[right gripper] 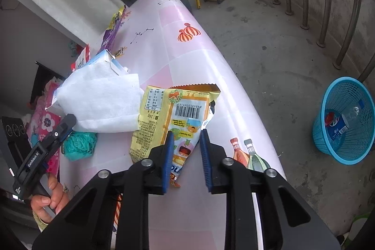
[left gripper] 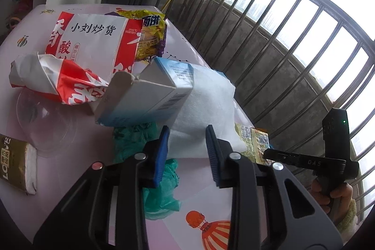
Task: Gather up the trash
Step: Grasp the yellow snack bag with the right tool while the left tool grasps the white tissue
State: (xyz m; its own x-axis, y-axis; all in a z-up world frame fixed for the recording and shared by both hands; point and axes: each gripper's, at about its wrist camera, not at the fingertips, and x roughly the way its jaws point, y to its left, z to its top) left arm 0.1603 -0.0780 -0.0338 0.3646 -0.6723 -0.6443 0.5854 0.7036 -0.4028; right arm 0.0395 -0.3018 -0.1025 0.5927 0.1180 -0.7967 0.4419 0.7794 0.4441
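Observation:
Trash lies on a pink patterned table (left gripper: 70, 168). My left gripper (left gripper: 187, 139) is open, its blue pads on either side of the near edge of a white foam sheet (left gripper: 206, 104). A white and blue carton (left gripper: 150, 95) rests on the sheet's left. A green plastic bag (left gripper: 161, 191) lies under the left finger. My right gripper (right gripper: 186, 143) is open over a yellow snack wrapper (right gripper: 173, 114) at the table's near edge. The foam sheet (right gripper: 103, 100) and green bag (right gripper: 79, 144) lie left of it.
Red and white snack bags (left gripper: 93, 39), a yellow noodle packet (left gripper: 150, 34), a clear plastic lid (left gripper: 44, 123) and a gold packet (left gripper: 16, 163) are on the table. A blue basket (right gripper: 346, 118) holding a bottle stands on the concrete floor at right. Metal railings line the balcony.

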